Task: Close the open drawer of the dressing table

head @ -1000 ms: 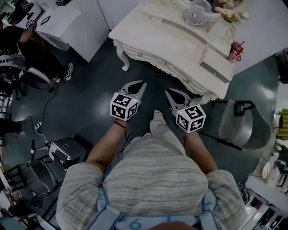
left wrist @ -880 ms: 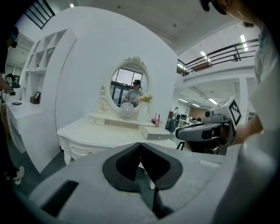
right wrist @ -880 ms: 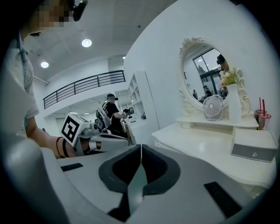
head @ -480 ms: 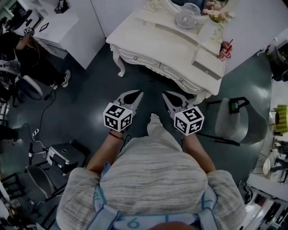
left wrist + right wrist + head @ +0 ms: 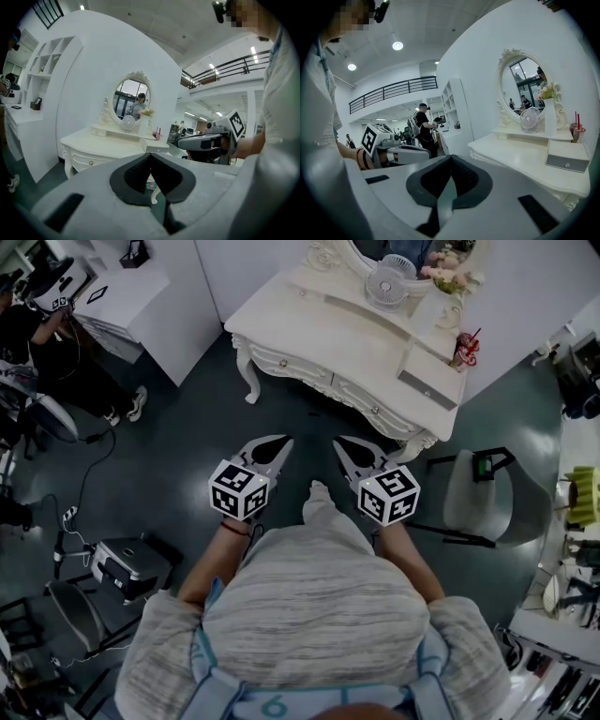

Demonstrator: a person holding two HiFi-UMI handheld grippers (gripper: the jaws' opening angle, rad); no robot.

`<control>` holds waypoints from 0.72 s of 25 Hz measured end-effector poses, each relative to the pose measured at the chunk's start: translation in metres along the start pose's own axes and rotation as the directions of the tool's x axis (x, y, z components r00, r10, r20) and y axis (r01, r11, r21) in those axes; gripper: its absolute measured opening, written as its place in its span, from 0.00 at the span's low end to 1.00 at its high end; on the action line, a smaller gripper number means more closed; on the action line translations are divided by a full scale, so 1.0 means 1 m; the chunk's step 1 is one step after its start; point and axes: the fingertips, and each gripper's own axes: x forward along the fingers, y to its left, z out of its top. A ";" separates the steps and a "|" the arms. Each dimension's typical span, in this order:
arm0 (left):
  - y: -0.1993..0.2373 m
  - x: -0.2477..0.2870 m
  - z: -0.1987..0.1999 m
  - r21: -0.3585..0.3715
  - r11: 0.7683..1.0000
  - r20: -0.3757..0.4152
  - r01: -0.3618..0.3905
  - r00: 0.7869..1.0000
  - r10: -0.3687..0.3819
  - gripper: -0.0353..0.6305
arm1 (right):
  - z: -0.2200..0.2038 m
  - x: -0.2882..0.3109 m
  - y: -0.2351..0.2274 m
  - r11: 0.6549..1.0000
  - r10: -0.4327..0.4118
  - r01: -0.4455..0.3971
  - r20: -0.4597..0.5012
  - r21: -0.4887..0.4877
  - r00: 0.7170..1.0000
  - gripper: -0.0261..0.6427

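Observation:
The white dressing table (image 5: 328, 329) stands ahead of me, with an oval mirror and a small fan (image 5: 388, 281) on top. At its right end a small top drawer (image 5: 427, 381) with a grey front sticks out open; the right gripper view shows the drawer (image 5: 566, 161) and its knob. My left gripper (image 5: 278, 441) and right gripper (image 5: 340, 442) hang side by side in front of the table, apart from it, both shut and empty. The left gripper (image 5: 150, 154) points at the dressing table (image 5: 103, 147), and the right gripper (image 5: 451, 157) at the wall left of the mirror.
A grey chair (image 5: 476, 495) stands right of me near the table's corner. A red drink cup (image 5: 462, 348) and a flower vase (image 5: 448, 298) sit on the tabletop. A white cabinet (image 5: 141, 292) and a seated person (image 5: 52, 343) are at the left, with equipment (image 5: 127, 563) on the floor.
Both grippers have drawn a little back from the table's front edge and shifted left in the head view. Both stayed shut and empty.

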 end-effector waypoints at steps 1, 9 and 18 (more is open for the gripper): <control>-0.001 -0.001 0.000 0.000 1.000 0.003 0.003 1.000 -0.003 0.07 | 0.000 0.000 0.001 1.000 0.001 -0.001 0.001 0.000 1.000 0.05; -0.013 -0.004 -0.003 -0.024 0.998 0.028 0.064 0.998 -0.063 0.08 | -0.003 -0.011 -0.001 0.999 -0.027 0.027 0.001 0.023 1.000 0.05; -0.021 -0.004 0.000 0.005 0.995 0.015 0.102 0.995 -0.102 0.08 | -0.006 -0.013 0.000 0.999 -0.035 0.036 -0.011 0.023 0.999 0.05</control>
